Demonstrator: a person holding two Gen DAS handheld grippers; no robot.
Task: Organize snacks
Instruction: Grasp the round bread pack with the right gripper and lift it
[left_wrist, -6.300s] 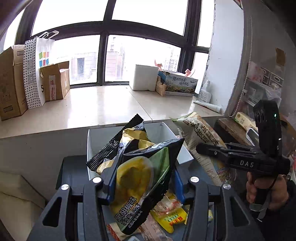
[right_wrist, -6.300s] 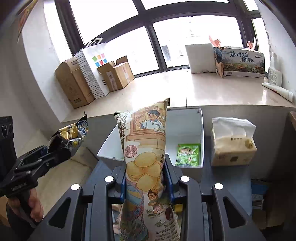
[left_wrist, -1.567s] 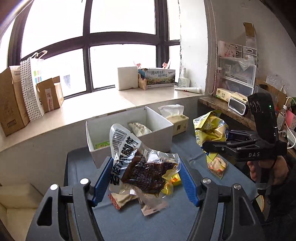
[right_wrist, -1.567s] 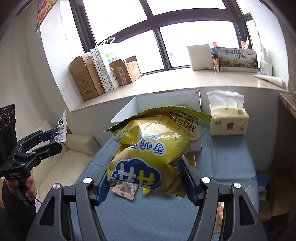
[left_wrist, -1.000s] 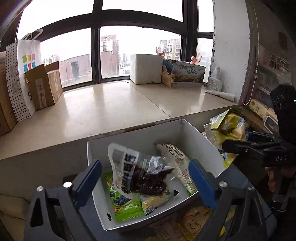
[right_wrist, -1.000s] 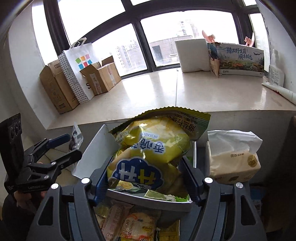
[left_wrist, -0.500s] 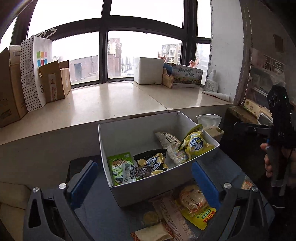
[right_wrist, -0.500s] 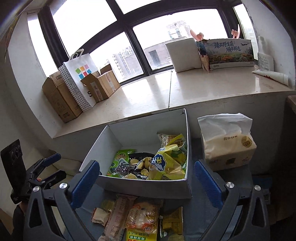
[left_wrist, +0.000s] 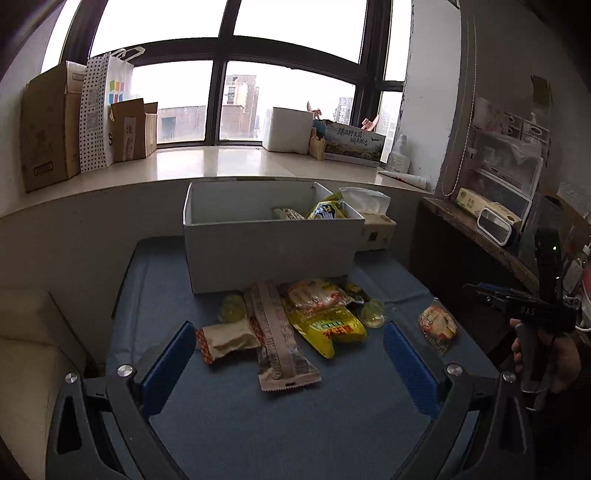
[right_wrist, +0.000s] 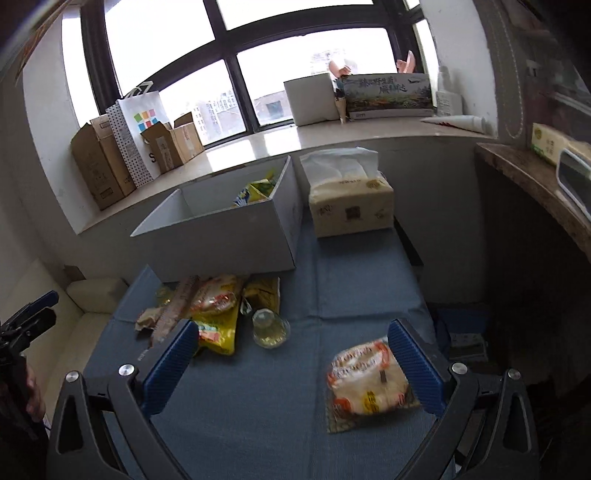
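A white box (left_wrist: 273, 254) stands at the back of the blue mat and holds several snack bags. In front of it lies a loose pile: a long pink bar wrapper (left_wrist: 277, 336), a yellow packet (left_wrist: 328, 328), a tan packet (left_wrist: 227, 338) and an orange-white packet (left_wrist: 314, 295). My left gripper (left_wrist: 288, 328) hangs open and empty over this pile. My right gripper (right_wrist: 291, 325) is open and empty too. A lone orange-white packet (right_wrist: 369, 384) lies just inside its right finger, and a clear jelly cup (right_wrist: 269, 328) lies further ahead.
A tissue box (right_wrist: 351, 206) stands right of the white box. Behind runs a window ledge with cardboard boxes (left_wrist: 48, 122) and a paper bag. A dark shelf (right_wrist: 535, 184) borders the mat on the right. A cream cushion (left_wrist: 26, 332) lies to the left.
Both grippers let their bags drop into the white box, then drew back and lower over the mat. Their jaws now stand wide and empty. The loose pile has come into view.
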